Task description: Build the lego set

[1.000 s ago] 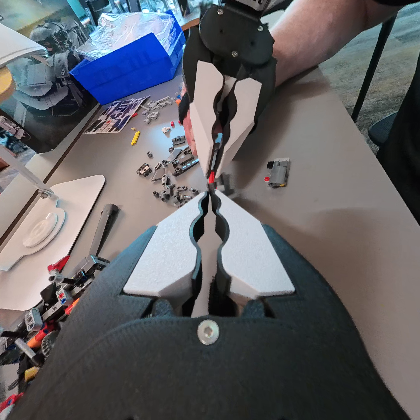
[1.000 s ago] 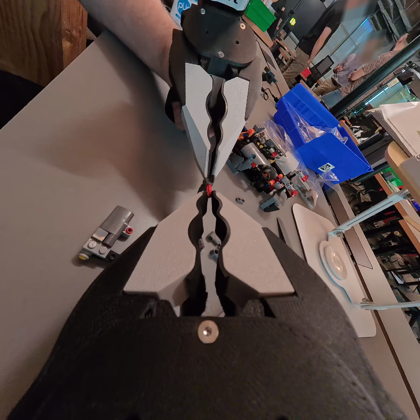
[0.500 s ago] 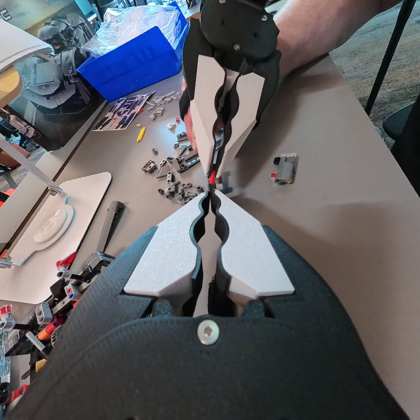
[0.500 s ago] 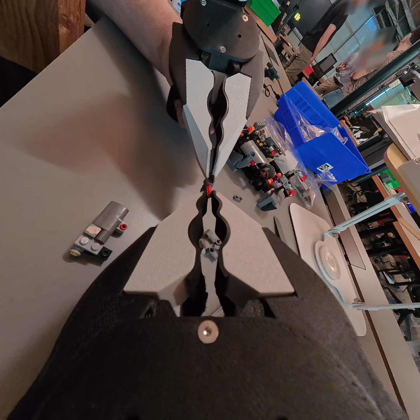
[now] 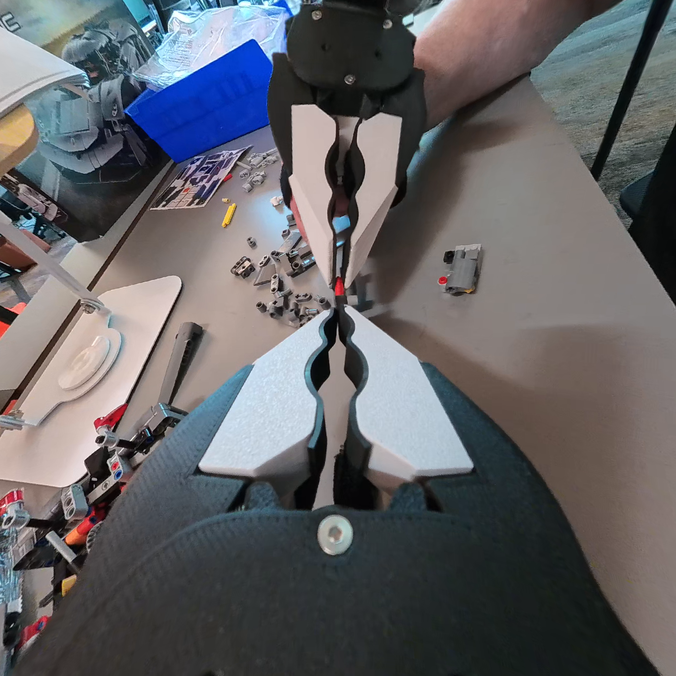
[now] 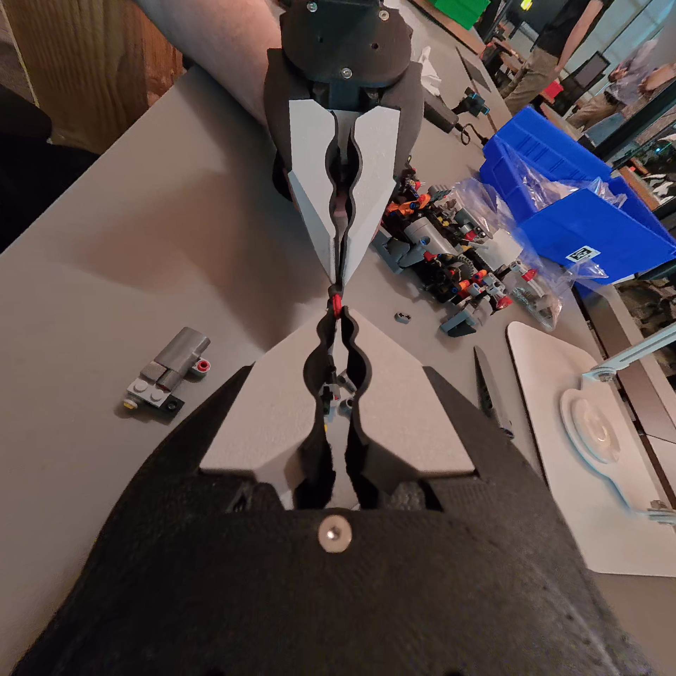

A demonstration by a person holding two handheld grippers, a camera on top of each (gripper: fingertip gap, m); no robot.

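My two grippers meet tip to tip above the grey table (image 5: pixel 512 365). My left gripper (image 5: pixel 338 312) is shut on a small dark piece (image 6: pixel 334 290), which sticks out just past its tips. My right gripper (image 6: pixel 338 315) is shut on a small red piece (image 6: pixel 336 301). The red piece (image 5: pixel 339 287) and the dark piece (image 5: pixel 340 300) touch end to end between the two pairs of tips. The left gripper also shows in the right wrist view (image 6: pixel 337 283), and the right gripper in the left wrist view (image 5: pixel 340 281).
A small grey assembly (image 5: pixel 461 269) lies alone on the table (image 6: pixel 164 373). Several loose grey pieces (image 5: pixel 289 303) lie under the tips. A partly built model (image 6: pixel 457 256), blue bins (image 6: pixel 585 219), a white lamp base (image 5: pixel 91 365) and a dark beam (image 5: pixel 183 358) stand around. Less than 4 cm separates the two grippers' tips.
Both grippers stay shut and tip to tip on the red and dark pieces. Both views have drifted slightly over the table.
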